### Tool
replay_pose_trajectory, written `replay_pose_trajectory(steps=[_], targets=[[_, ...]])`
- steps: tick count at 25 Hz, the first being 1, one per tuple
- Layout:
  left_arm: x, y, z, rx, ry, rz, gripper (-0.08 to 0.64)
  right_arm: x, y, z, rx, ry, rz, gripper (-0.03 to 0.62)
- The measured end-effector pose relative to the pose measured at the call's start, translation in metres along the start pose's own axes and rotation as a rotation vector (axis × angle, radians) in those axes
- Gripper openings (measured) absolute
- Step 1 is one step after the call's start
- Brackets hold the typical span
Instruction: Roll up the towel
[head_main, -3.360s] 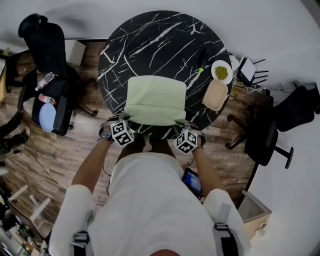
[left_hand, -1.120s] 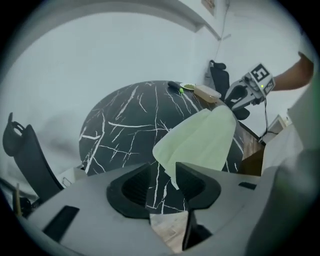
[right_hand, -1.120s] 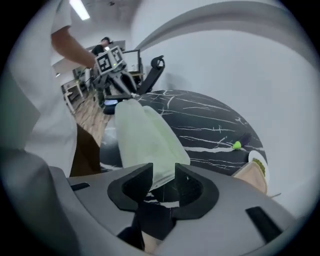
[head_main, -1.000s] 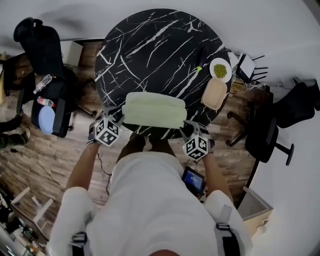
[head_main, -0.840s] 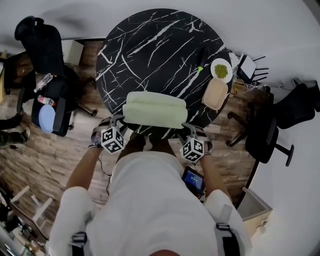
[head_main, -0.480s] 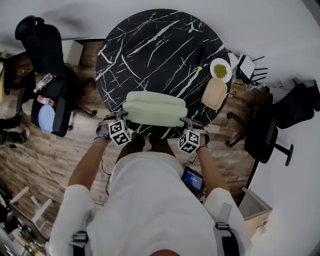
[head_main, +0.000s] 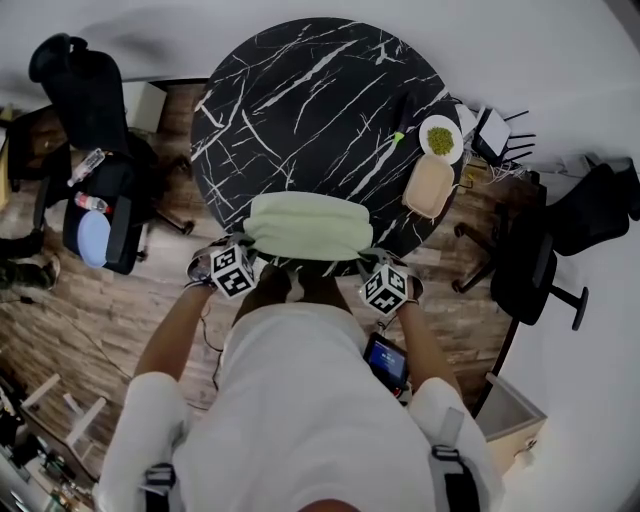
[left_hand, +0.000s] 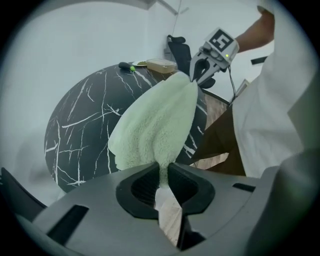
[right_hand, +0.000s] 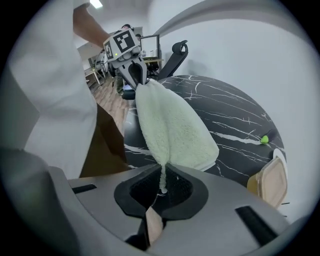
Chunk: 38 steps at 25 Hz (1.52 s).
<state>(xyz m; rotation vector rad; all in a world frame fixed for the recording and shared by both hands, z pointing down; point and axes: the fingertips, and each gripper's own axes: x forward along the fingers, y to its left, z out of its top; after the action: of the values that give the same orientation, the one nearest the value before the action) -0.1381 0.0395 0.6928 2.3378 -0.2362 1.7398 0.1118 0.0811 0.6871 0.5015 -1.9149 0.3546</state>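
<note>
The towel is held at the desk's near edge, its left end clamped in the left claw, its right end in the right claw; both were just closed.
</note>
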Motion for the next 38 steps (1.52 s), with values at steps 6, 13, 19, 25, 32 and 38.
replay_pose_trajectory(steps=[6,13,19,25,32,38], targets=[[-0.024,-0.032,-0.013,-0.018,0.030,-0.145,0.048,-0.031,0.042,0.001,0.075,0.013,0.246,0.011],[-0.028,0.010,0.008,-0.090,0.003,-0.139,0.060,-0.033,-0.014,0.024,0.287,-0.117,0.207,0.012],[-0.002,0.067,0.027,-0.190,0.002,-0.060,0.074,-0.002,-0.064,0.031,0.374,-0.075,0.141,0.012],[0.022,0.072,0.021,-0.253,0.029,-0.014,0.069,0.024,-0.066,0.018,0.481,-0.064,0.127,0.012],[-0.004,0.070,0.021,-0.265,-0.057,0.029,0.145,-0.006,-0.071,0.020,0.468,-0.164,0.063,0.125],[-0.083,0.078,0.029,-0.552,-0.419,0.171,0.125,-0.082,-0.093,0.047,0.512,-0.460,-0.140,0.087]])
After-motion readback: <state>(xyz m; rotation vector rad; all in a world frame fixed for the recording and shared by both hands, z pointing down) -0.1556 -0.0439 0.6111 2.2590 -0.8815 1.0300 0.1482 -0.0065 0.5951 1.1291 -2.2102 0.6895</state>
